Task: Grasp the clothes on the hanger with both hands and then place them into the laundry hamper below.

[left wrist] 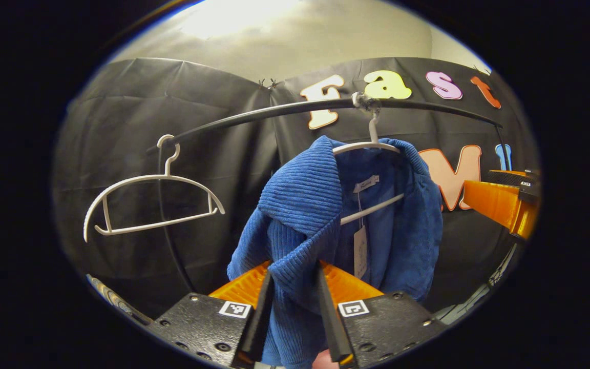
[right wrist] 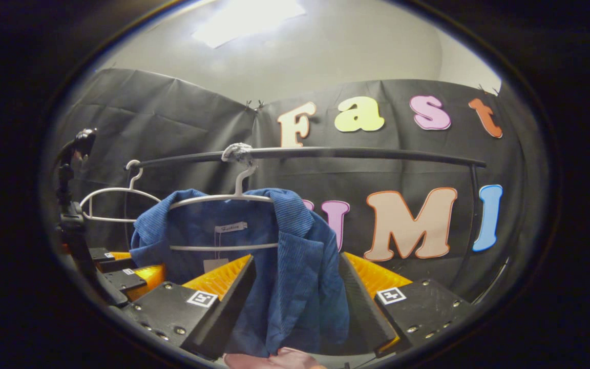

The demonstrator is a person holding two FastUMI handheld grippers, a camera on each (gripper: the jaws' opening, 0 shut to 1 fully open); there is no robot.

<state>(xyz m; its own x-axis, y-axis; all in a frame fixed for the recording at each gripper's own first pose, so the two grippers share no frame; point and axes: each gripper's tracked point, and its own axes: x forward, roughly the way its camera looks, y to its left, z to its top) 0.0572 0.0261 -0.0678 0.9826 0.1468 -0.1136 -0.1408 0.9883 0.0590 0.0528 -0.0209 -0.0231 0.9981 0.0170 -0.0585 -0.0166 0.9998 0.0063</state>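
A blue corduroy jacket (left wrist: 300,200) hangs on a white hanger (left wrist: 372,146) from a black rail (left wrist: 300,107), with a paper tag inside it. My left gripper (left wrist: 295,269) is shut on a bunched fold of the jacket's front, the cloth squeezed between both fingers. In the right gripper view, the same jacket (right wrist: 305,241) hangs on its hanger (right wrist: 223,197). My right gripper (right wrist: 296,259) is open, its fingers wide apart on either side of the other front panel. The left gripper (right wrist: 121,266) shows at the lower left of that view, and the right gripper (left wrist: 505,205) shows at the right edge of the left gripper view.
An empty white hanger (left wrist: 146,205) hangs at the rail's left end, also seen as the empty hanger (right wrist: 116,197) behind the jacket. The rail (right wrist: 351,152) has bare length to the right. A black stand (right wrist: 69,205) rises at the far left.
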